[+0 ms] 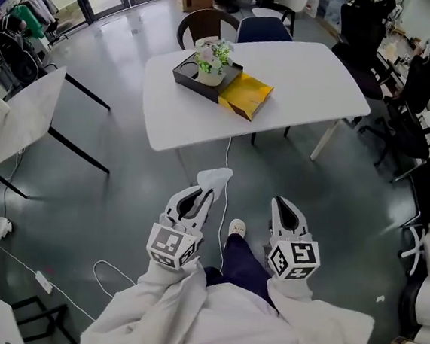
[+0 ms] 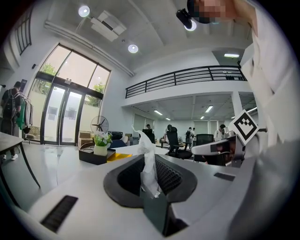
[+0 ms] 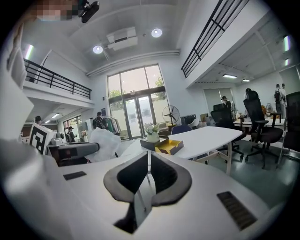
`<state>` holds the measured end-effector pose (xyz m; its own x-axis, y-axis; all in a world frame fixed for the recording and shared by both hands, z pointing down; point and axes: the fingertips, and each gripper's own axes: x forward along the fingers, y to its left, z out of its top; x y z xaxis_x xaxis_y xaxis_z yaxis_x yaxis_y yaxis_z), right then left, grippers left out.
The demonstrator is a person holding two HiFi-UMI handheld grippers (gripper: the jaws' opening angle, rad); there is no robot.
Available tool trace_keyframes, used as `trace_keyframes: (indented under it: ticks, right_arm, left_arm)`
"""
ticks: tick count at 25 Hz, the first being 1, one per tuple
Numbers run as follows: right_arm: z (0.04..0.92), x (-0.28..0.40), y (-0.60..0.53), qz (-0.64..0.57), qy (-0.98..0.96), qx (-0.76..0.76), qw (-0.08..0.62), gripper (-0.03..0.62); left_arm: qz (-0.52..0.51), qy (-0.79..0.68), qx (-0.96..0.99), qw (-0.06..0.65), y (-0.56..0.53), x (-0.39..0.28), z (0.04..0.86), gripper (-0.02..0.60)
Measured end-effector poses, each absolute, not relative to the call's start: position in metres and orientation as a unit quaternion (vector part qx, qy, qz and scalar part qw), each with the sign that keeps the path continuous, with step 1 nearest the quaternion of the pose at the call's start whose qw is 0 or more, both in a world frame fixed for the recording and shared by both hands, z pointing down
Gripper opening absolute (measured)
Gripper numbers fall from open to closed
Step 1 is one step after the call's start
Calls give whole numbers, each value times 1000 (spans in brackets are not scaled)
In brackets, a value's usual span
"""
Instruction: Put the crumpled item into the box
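Head view, white table (image 1: 307,78), grey floor (image 1: 115,188), left hand-held gripper (image 1: 199,195) pinching tissue (image 1: 216,178), right hand-held gripper (image 1: 283,205) closed

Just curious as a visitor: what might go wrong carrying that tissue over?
The tissue is held only by one end in the left tool, so it might slip out. A white cable lies on the floor toward the table; a foot could catch. The flower pot beside the gold box could get bumped.

White table (image 1: 314,86); potted flowers (image 1: 213,60) near its left end; two chairs (image 1: 263,30) beyond; floor cable (image 1: 227,152).
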<state>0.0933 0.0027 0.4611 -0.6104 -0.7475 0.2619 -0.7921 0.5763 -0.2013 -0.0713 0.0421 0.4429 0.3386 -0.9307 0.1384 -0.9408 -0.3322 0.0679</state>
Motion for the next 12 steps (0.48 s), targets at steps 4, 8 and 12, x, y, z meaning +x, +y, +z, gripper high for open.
trace_keyframes:
  ticks: [4,8,12]
  right_arm:
    - [456,92,-34,142,-888,430,76,41]
    - [455,94,-64,137,-891,426,79,41]
    - [456,98,-93,134,-892,424,78,41]
  left_arm:
    - [32,-587,807,64,9,-79,438,64]
    - [25,-596,800,66,-19,-81,436,64]
    - [25,-600,797,65,-44,-81,437,64]
